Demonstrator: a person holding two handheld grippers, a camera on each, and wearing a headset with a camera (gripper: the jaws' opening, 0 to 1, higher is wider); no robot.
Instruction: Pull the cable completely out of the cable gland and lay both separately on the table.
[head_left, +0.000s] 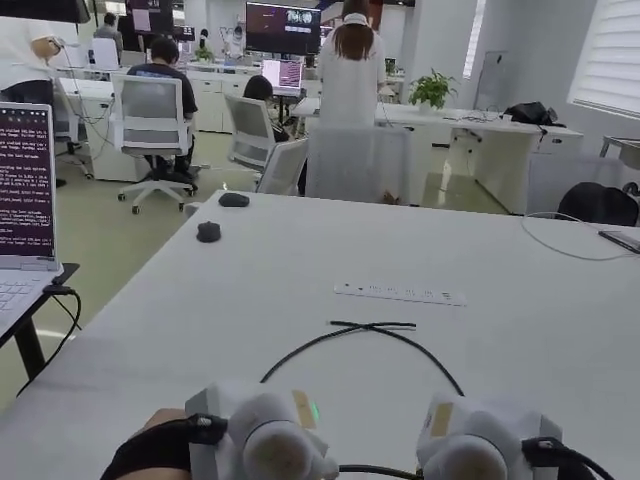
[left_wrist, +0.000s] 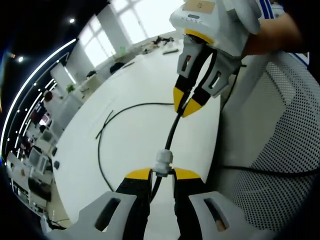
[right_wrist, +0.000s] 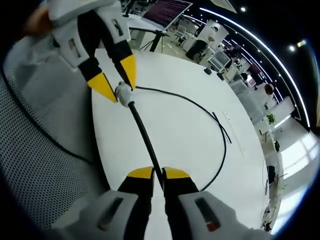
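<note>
Down at the near edge of the surface, both claws are squared off face to face. See the left claw, pinched tight on the white cable gland, working as the anchor, I'd say, so the fitting can't travel. Opposite, the right claw is pressed together on the black cable a short way out from the gland, and the stretch between them runs straight and taut: a set-up for drawing the two apart. Gland sits right between the left jaws, touching both; the cable threads through it and on into the right jaws. Out past each claw, the cable's tails sweep across the surface and cross near a white power strip. Cable's not out yet, and a long tail looks set to feed through before the pair can lie separately.
</note>
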